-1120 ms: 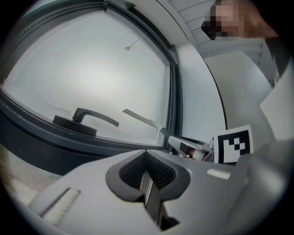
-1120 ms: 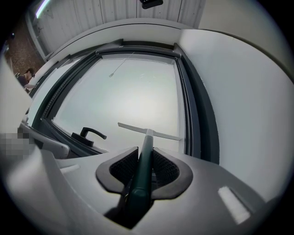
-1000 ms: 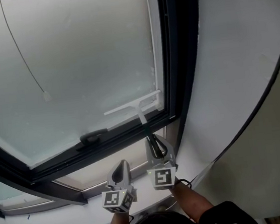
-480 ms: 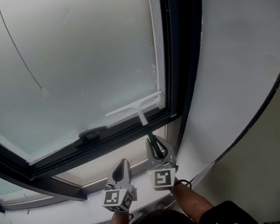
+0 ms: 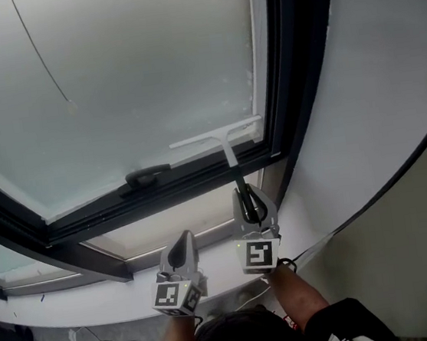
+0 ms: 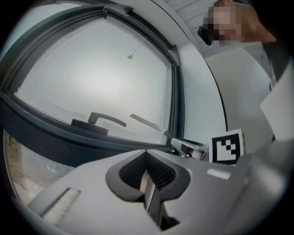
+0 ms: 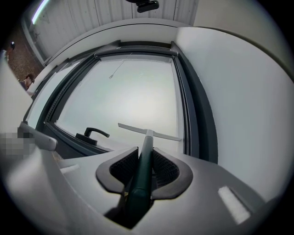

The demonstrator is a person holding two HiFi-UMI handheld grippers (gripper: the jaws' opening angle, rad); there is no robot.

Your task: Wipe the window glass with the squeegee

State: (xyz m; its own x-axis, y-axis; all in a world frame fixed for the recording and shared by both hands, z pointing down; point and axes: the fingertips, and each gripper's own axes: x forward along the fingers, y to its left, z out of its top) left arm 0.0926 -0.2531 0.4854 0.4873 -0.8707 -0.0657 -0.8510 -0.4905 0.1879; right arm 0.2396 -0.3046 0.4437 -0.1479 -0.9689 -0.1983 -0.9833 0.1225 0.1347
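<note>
My right gripper (image 5: 250,204) clamps the squeegee (image 5: 217,135) by its dark handle so the blade lies flat on the window glass (image 5: 133,83) at its lower right corner, just above the frame (image 5: 199,181); my left gripper (image 5: 181,248), jaws together on nothing, hangs low, clear of the stroke.

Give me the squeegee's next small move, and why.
Probably lift the squeegee and carry it up the window glass, slightly left, for a fresh stroke. The right claw is shut on its handle, and its blade sits at the pane's bottom right corner, just above the lower frame.
</note>
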